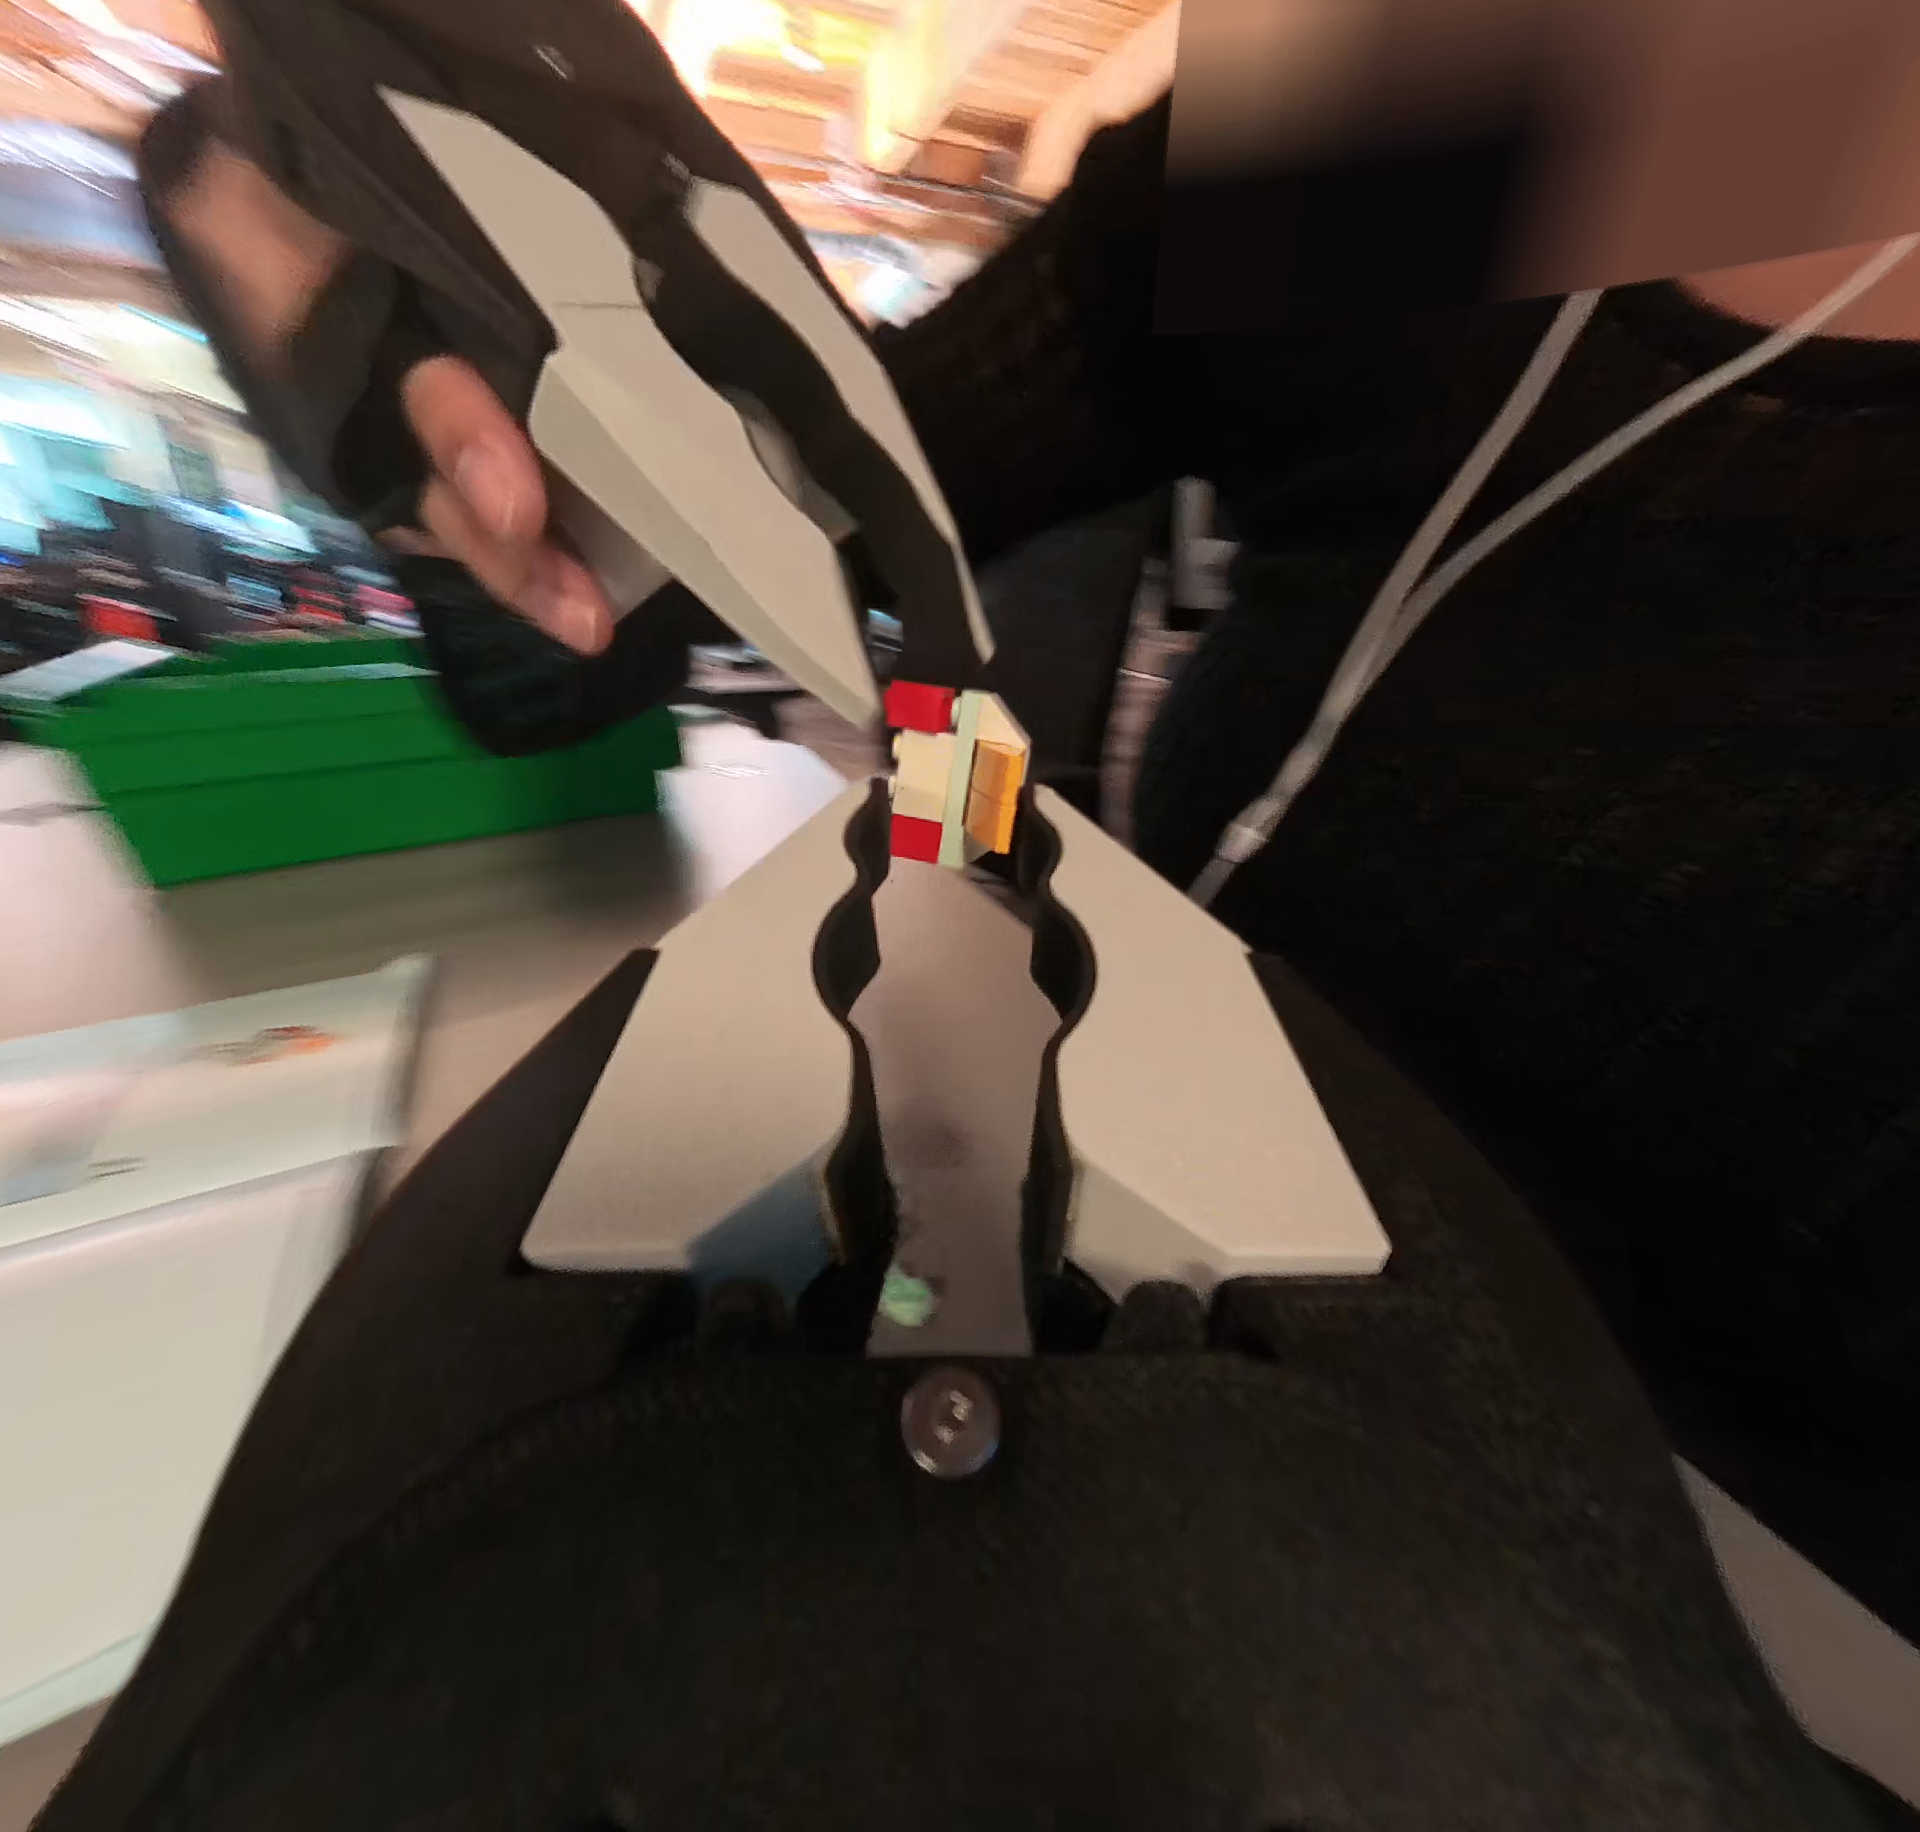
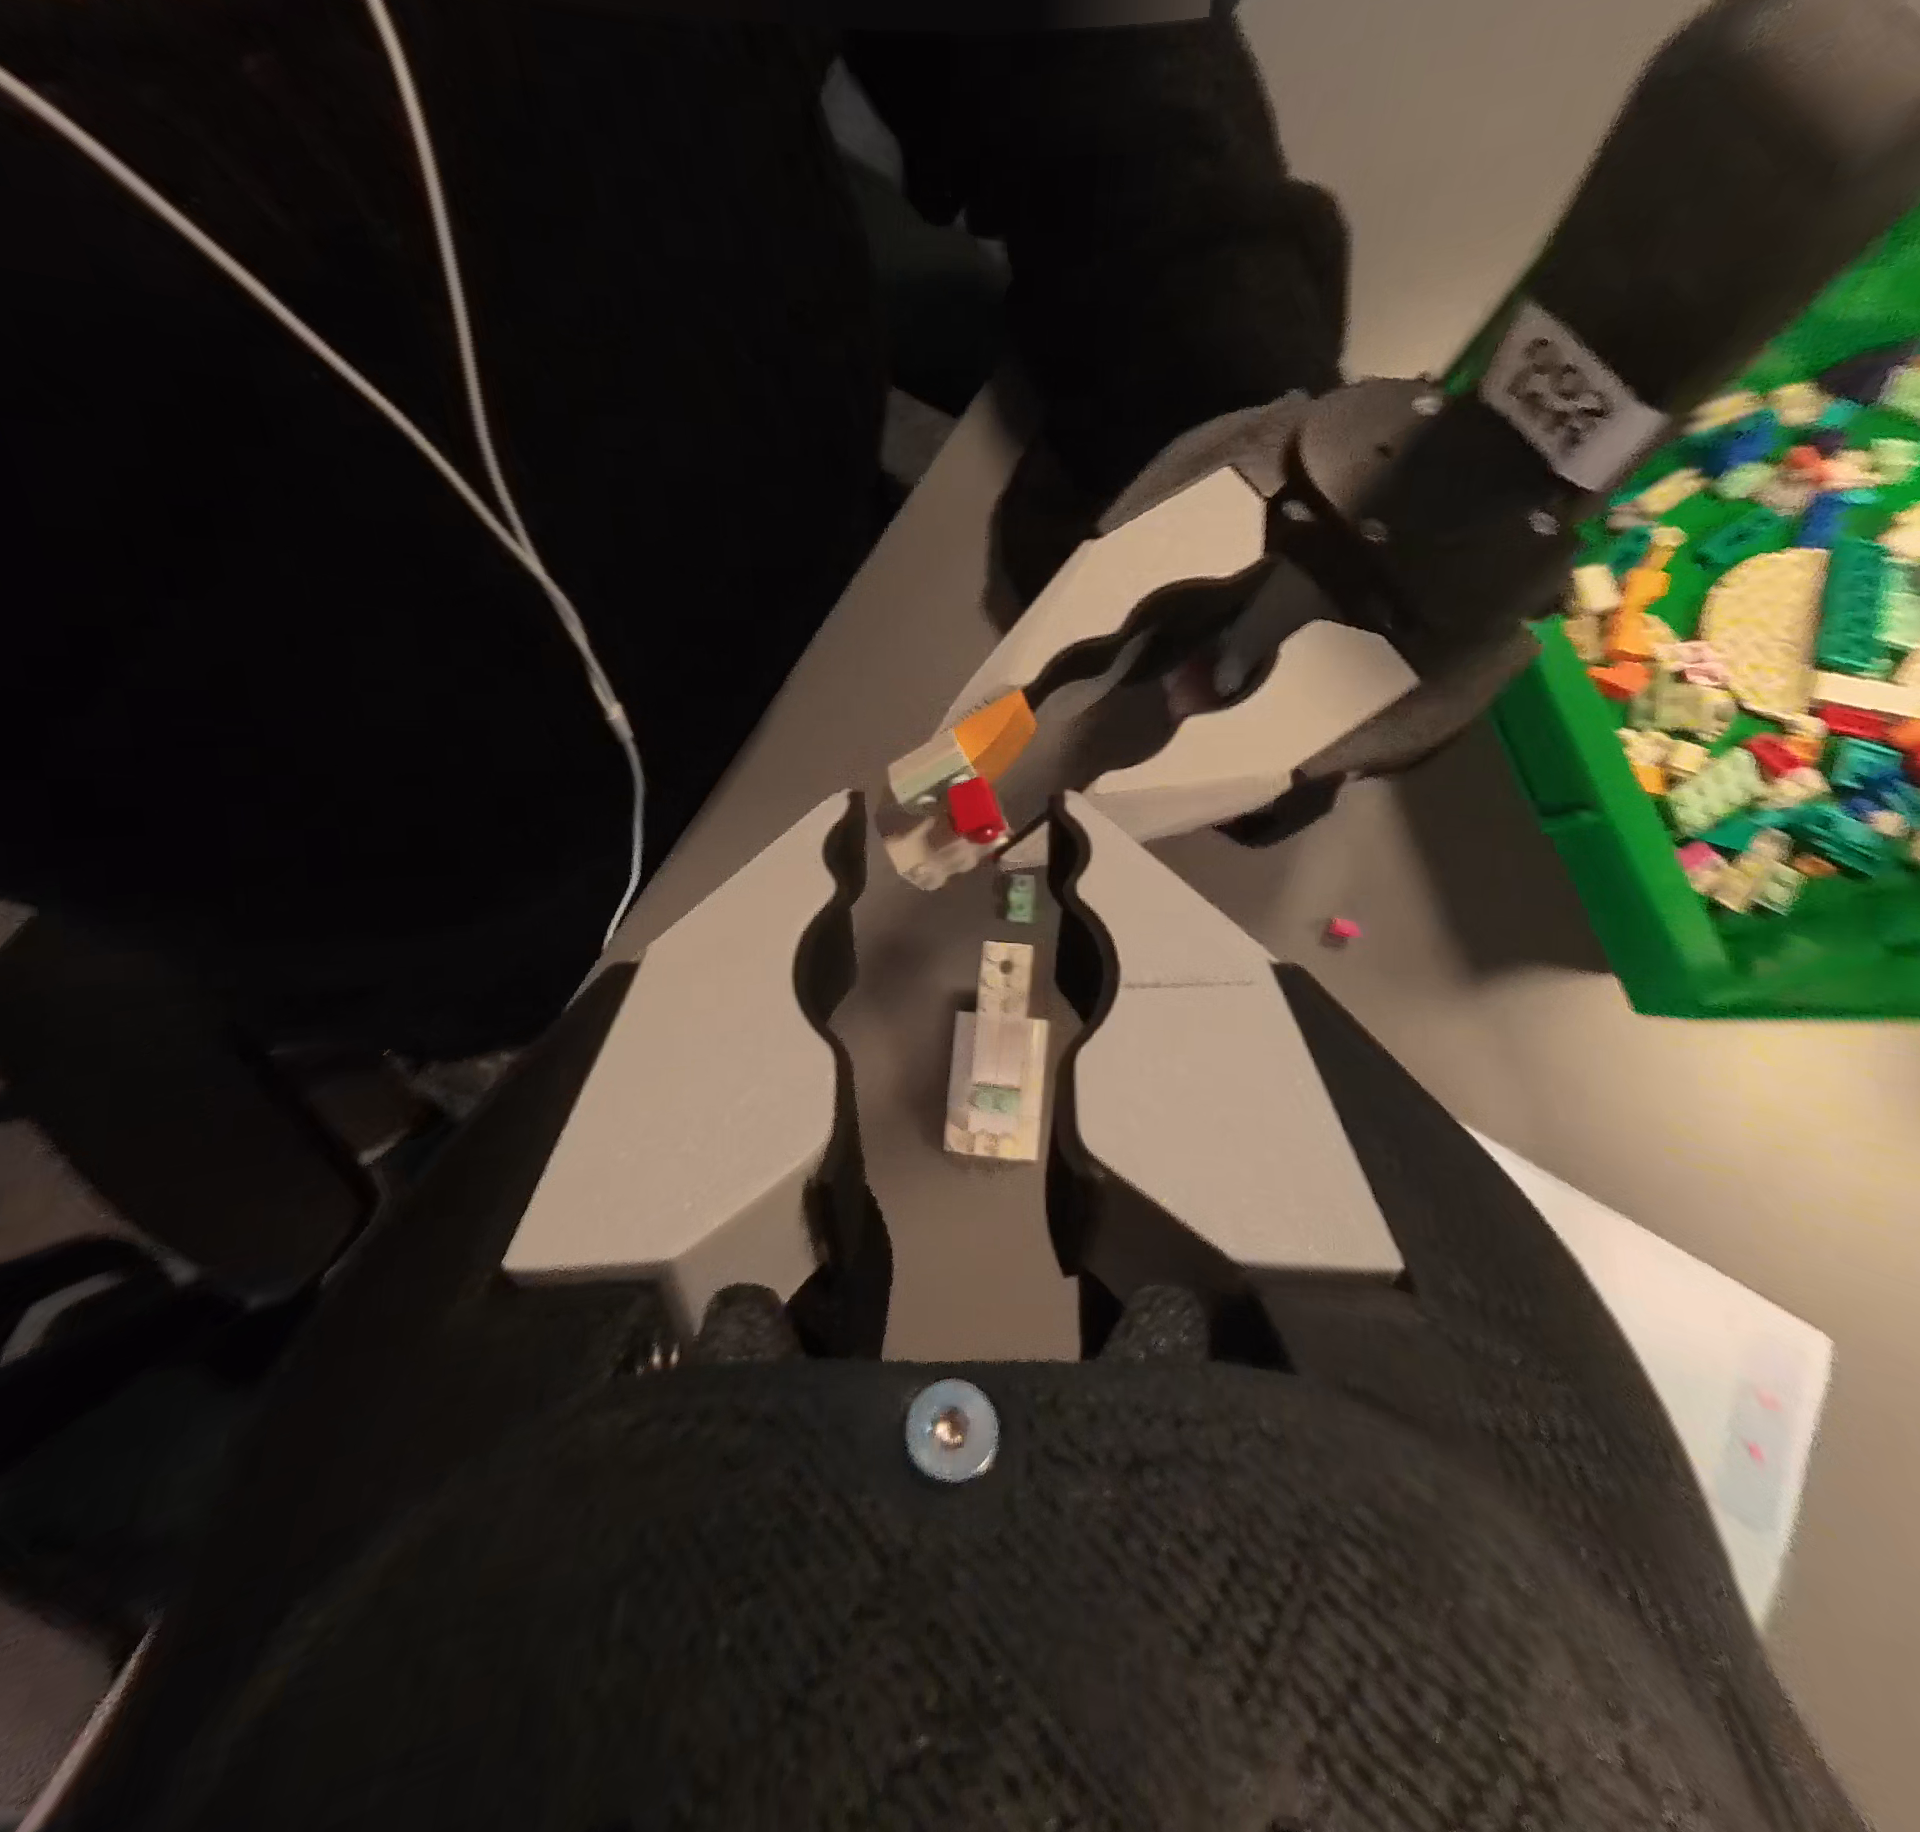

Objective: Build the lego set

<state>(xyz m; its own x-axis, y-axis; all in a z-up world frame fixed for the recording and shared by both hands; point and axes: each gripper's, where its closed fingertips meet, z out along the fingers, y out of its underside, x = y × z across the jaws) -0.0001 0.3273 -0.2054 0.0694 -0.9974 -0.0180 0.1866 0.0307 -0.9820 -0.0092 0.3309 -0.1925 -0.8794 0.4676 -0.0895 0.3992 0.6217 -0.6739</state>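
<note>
The left claw [image 1: 961,795] is narrowed onto a small sub-build [image 1: 956,780], held up off the tabletop [image 2: 1351,1003] by its orange sloped end; in the right wrist view the same sub-build [image 2: 951,800] pokes out past that claw's tips. It is a few bricks only: red, cream, a pale green plate and orange, all hard glossy plastic with sharp edges and studs.

The right claw [image 2: 956,816] stands partly open, its tips to either side of the sub-build's red and cream end; whether they touch it I cannot tell. From the left wrist view the right claw [image 1: 925,681] comes down at the red brick from above.

Below it on the tabletop lie a second cream sub-build [image 2: 995,1065], a mint piece [image 2: 1020,897] and, further right, a pink stud [image 2: 1342,930].

The green tray [image 2: 1621,847] at far right is heaped with loose bricks, so I judge the set barely begun: two small pieces made, unjoined, most parts unused.
</note>
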